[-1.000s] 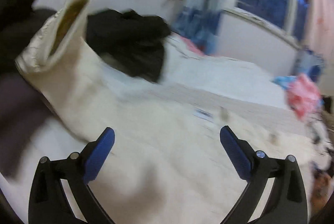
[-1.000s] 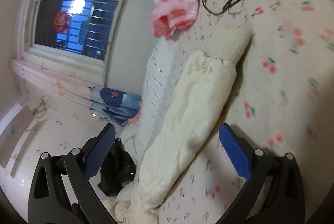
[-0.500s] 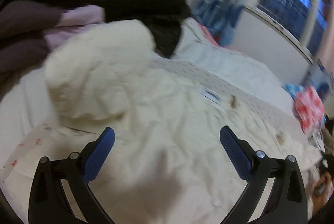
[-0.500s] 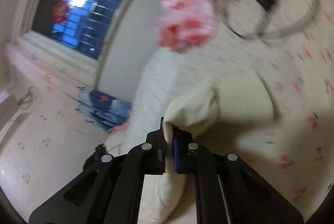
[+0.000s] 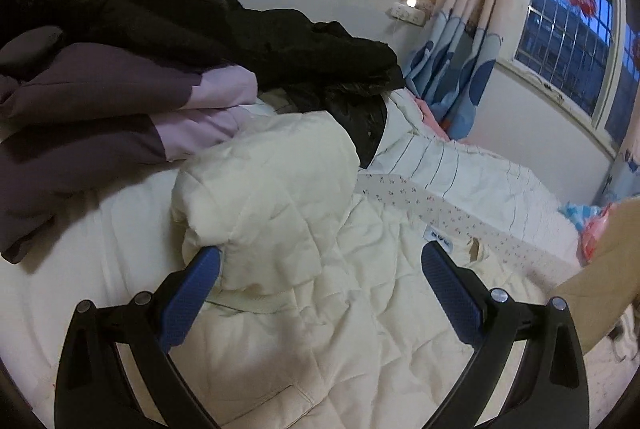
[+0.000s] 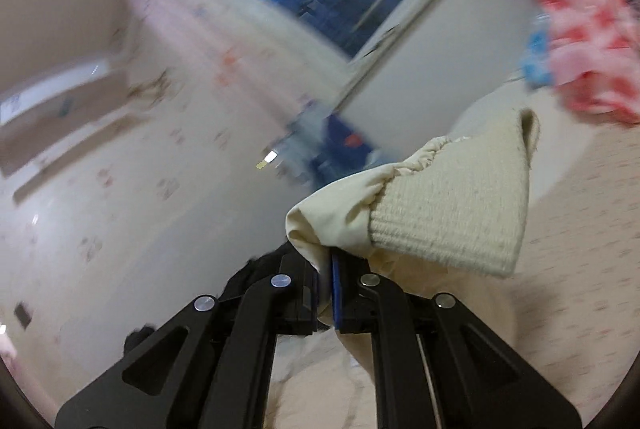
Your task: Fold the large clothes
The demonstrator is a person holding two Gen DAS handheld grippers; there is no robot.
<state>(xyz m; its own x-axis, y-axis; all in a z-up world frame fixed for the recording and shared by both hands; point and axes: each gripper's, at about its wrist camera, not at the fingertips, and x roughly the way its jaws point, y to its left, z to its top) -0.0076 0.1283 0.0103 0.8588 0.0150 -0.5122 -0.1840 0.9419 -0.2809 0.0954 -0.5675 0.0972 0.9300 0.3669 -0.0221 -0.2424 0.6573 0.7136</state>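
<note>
A cream quilted jacket [image 5: 320, 269] lies spread on the bed, one sleeve [image 5: 268, 185] folded back over its body. My left gripper [image 5: 320, 269] hovers open just above the jacket, nothing between its blue pads. My right gripper [image 6: 325, 269] is shut on the jacket's other sleeve [image 6: 332, 221] beside its ribbed cuff [image 6: 452, 205], and holds it lifted in the air. That raised sleeve [image 5: 600, 277] shows at the right edge of the left wrist view.
A pile of dark and purple clothes [image 5: 120, 69] is stacked at the left. A folded white striped quilt [image 5: 460, 169] lies behind the jacket. Pink cloth [image 6: 588, 37] sits at the far end of the floral bed sheet [image 6: 580, 289]. A window [image 5: 568, 13] and curtains [image 5: 468, 29] stand beyond.
My right gripper closed on the sleeve near the cuff and lifted it off the bed. The other sleeve dropped folded onto the jacket; my left gripper, still open, moved over it.
</note>
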